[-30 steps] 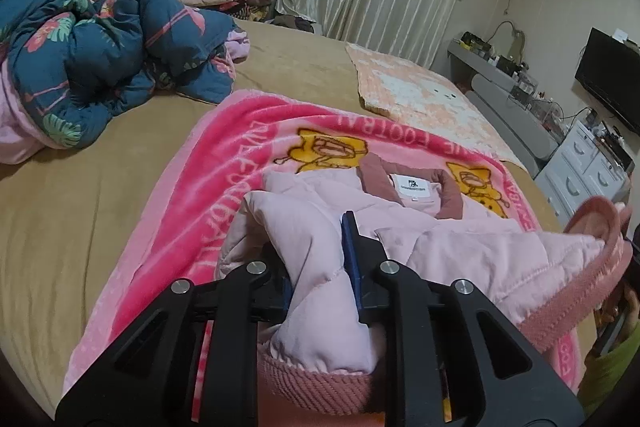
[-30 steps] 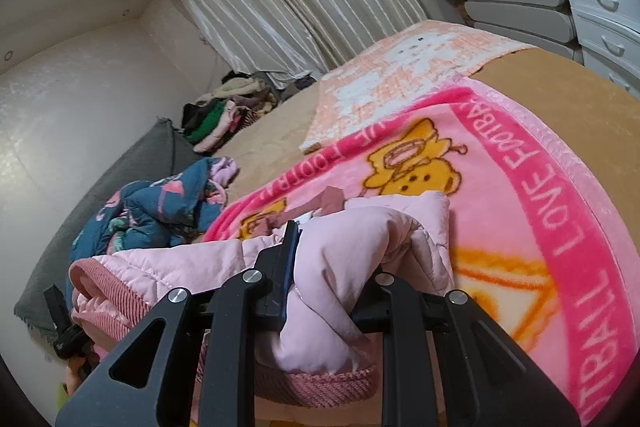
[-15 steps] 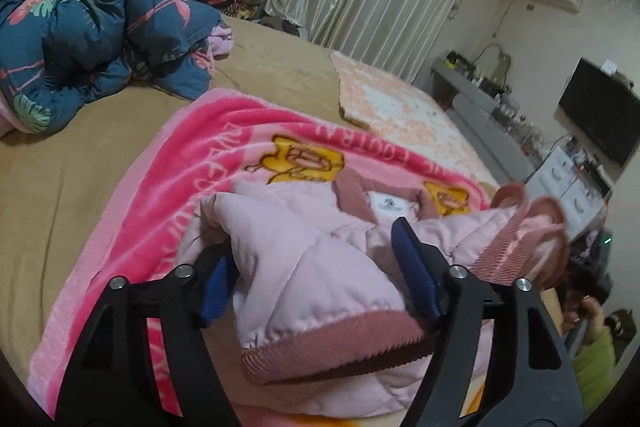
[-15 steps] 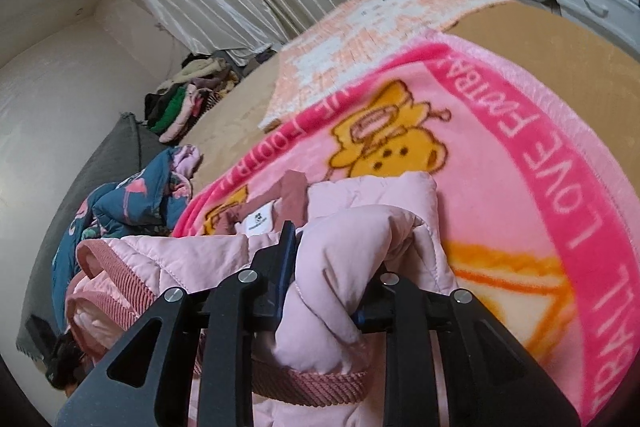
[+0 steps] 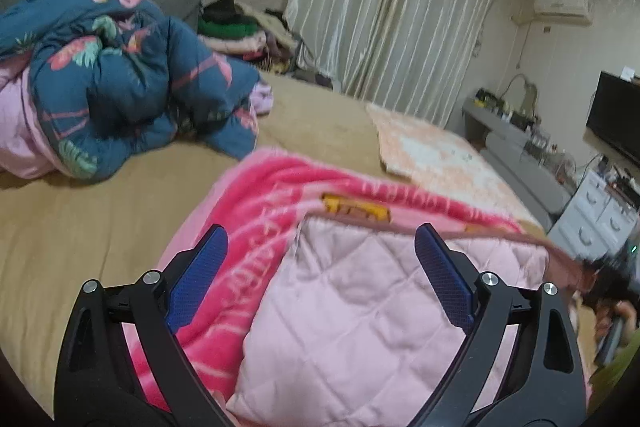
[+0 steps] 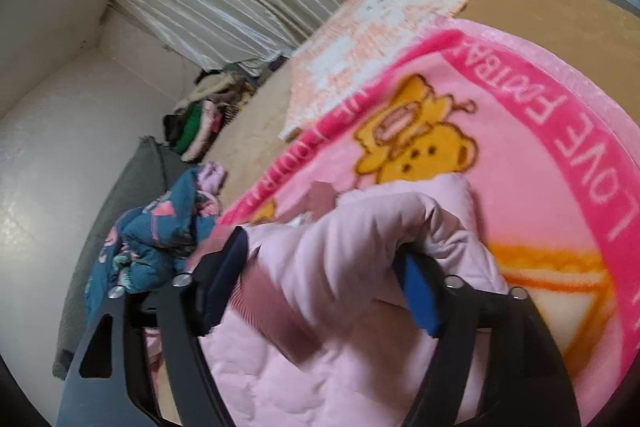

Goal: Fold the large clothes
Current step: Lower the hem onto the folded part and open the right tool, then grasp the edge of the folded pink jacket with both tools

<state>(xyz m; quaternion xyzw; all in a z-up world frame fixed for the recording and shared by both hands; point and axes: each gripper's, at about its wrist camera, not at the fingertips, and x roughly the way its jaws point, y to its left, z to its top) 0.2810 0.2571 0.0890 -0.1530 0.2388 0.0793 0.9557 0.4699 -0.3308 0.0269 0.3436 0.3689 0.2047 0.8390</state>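
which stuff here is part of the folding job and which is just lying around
In the job:
- pink quilted jacket
- left gripper, jaws opening
- right gripper, jaws opening

Lying about:
- pink cartoon blanket under the jacket
- blue floral duvet
- clothes pile
- peach blanket

Right gripper point(image 6: 320, 283): jaws opening, a bunched fold of the pink quilted jacket point(image 6: 344, 251) between the pads (contact unclear, frame blurred). Jacket lies on the pink cartoon blanket point(image 6: 540, 155), spread over the bed's point(image 6: 560, 11) near edge.

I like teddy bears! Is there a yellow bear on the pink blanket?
Yes, a yellow bear is printed on the pink blanket beyond the pink jacket.
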